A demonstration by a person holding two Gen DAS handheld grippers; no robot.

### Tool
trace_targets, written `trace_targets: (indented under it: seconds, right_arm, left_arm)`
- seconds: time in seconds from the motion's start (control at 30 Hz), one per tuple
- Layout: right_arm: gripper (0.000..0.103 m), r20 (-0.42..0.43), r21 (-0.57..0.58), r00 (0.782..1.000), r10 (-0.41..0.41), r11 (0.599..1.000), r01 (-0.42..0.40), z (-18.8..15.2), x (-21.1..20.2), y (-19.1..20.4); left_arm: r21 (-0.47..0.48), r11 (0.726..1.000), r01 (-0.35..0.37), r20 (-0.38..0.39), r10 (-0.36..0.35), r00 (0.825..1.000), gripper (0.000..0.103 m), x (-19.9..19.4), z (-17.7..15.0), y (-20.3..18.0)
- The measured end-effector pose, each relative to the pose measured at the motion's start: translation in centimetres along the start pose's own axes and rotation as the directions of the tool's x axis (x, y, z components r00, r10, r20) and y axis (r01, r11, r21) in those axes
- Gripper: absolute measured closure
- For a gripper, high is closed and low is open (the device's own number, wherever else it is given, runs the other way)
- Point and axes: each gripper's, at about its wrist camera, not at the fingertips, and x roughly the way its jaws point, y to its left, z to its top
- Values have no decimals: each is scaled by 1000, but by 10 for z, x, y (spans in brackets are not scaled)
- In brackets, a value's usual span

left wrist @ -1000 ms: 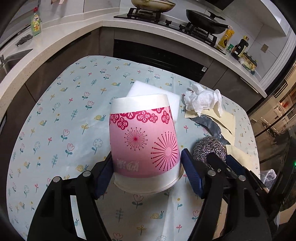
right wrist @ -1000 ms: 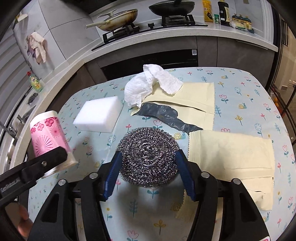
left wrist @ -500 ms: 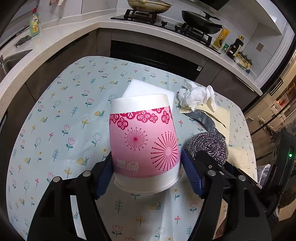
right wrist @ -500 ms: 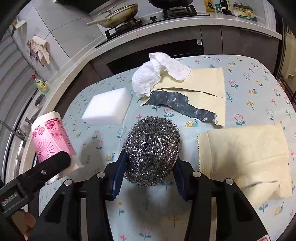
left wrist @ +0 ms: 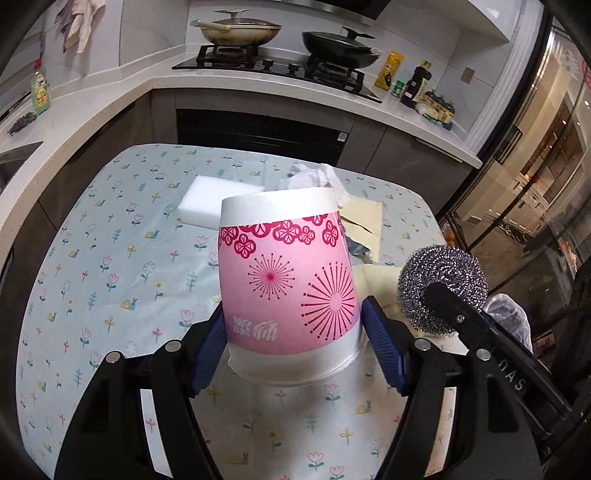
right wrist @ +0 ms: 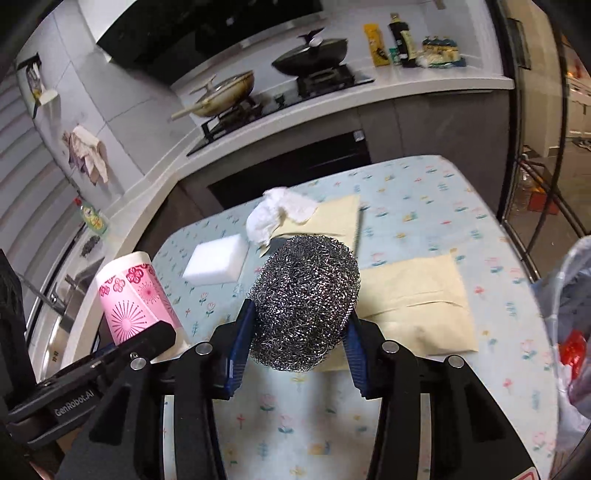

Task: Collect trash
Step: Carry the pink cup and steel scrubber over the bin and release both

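Note:
My left gripper [left wrist: 293, 350] is shut on an upside-down pink paper cup [left wrist: 288, 284] with red flower prints, held above the flowered table [left wrist: 110, 258]. My right gripper [right wrist: 295, 354] is shut on a steel wool scourer [right wrist: 304, 301], squeezed between the blue pads and lifted off the cloth. The scourer [left wrist: 441, 286] also shows at the right of the left wrist view, and the cup [right wrist: 133, 295] at the left of the right wrist view. A crumpled white tissue [right wrist: 277, 216] lies at the table's far side.
A white sponge block [right wrist: 216, 264], yellow cloths [right wrist: 413, 295] and a dark grey scrap [left wrist: 356, 249] lie on the table. A clear plastic bag [right wrist: 570, 332] with something red inside hangs off the right edge. Behind stand the counter, stove and pans [left wrist: 240, 31].
Both grippers have risen from the table with their loads and drawn back. The right jaws closed in on the scourer and squeezed it narrower. The plastic bag has come into view at right.

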Motion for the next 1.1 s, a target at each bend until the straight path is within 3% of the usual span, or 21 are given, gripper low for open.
trace_targets:
  seconds: [0.27,0.63,1.1]
  right_arm:
    - [59,91,88,991,-96,992,88,-6,-69,-67]
    - [59,159,257,958,-238,947,192,-27,-150,-177]
    - [59,150,413,928,-341,874,255,-53,-188,-272]
  left_arm:
    - [145,986,85,-7,-85,996,35,-13,-20,-86]
    - [289,934,210,-83,-194,978,35,-6,-55,-197]
    - [408,853,326,-196,-267,944,35,33,-99,-307]
